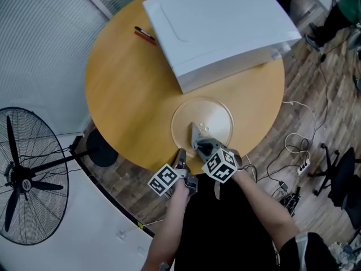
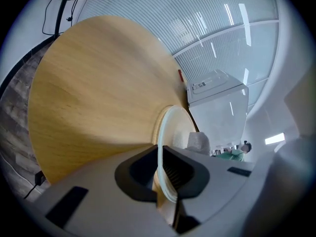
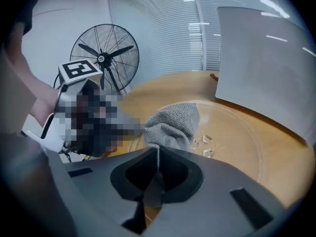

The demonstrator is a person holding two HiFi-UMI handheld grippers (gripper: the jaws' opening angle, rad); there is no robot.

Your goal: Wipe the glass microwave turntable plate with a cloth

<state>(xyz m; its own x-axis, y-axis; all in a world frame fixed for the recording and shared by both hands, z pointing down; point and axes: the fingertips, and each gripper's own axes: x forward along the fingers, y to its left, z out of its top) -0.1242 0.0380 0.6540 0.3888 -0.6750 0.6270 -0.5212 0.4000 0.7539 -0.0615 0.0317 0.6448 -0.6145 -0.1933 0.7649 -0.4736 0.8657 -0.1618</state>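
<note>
The round glass turntable plate lies flat near the front edge of the wooden table. My left gripper is shut on the plate's near rim, which runs edge-on between its jaws. My right gripper is shut on a grey cloth, and the cloth rests on the near part of the plate. A few small glass knobs show on the plate beside the cloth.
A white microwave stands at the back of the table, close behind the plate. A red and black pen lies left of it. A standing fan is on the floor at the left, cables at the right.
</note>
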